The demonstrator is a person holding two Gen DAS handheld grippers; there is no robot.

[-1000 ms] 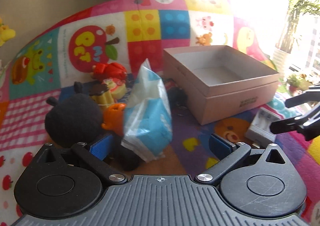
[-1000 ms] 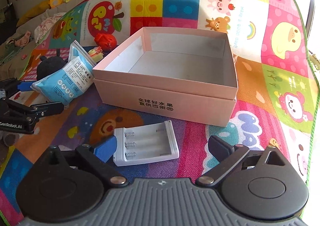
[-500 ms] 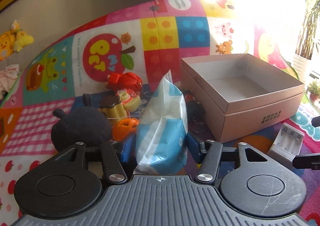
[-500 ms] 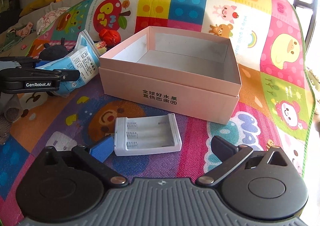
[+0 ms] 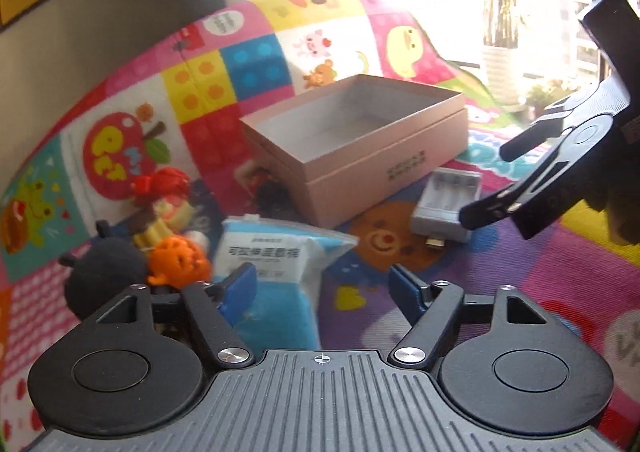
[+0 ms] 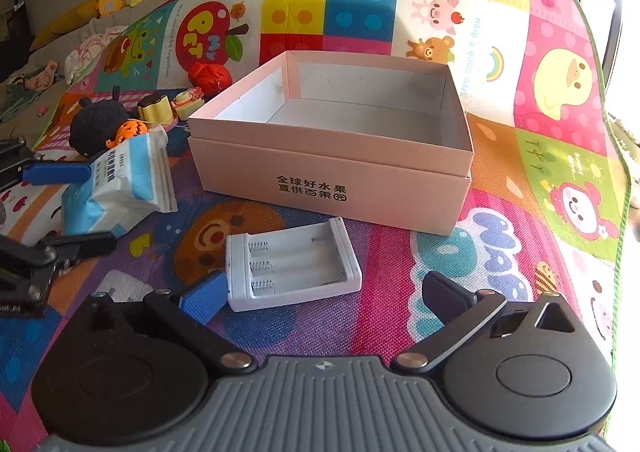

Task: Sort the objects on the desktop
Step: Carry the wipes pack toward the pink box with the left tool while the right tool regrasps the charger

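Looking along my left gripper [image 5: 322, 286], I see its jaws spread wide and holding nothing, with the blue-and-white pouch [image 5: 276, 260] lying flat on the play mat [image 5: 500, 292] just ahead of the left finger. Taking the pink box [image 6: 332, 156] as my landmark, the pouch lies off its left front corner, and the white battery holder [image 6: 292, 268] sits just in front of its printed face. My right gripper [image 6: 324, 294] is also spread wide, the battery holder lying between its fingertips. Small toys [image 6: 120, 120] cluster left of the box.
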